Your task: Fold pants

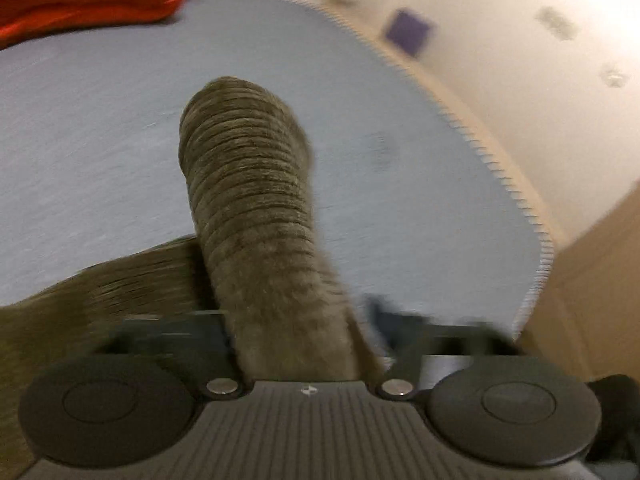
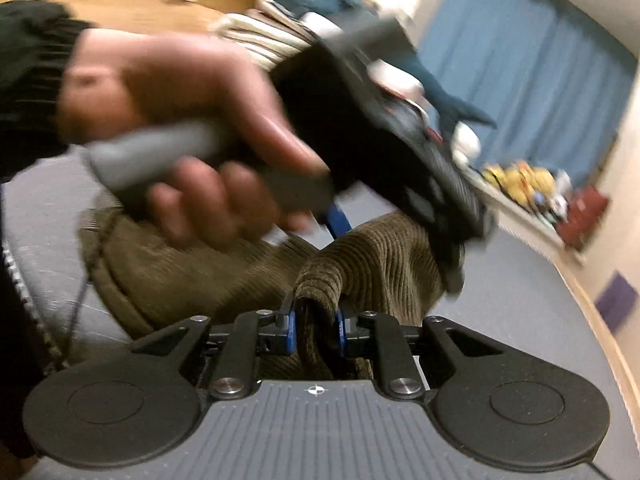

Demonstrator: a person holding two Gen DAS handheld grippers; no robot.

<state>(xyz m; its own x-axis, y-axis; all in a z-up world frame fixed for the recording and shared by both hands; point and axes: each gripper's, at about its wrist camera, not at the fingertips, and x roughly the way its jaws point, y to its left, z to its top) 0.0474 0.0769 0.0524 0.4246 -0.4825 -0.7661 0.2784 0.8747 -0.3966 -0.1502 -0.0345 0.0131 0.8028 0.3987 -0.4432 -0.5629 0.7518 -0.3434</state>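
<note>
While bunched, pants [image 2: 316,320] fill right claw [image 2: 316,326]

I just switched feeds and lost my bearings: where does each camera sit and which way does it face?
Left wrist: on the left hand-held gripper, looking down at brown corduroy pants on the grey-blue surface; no body shows.
Right wrist: on the right hand-held gripper, facing the person's left hand and dark sleeve.
Shared: pants, surface.
</note>
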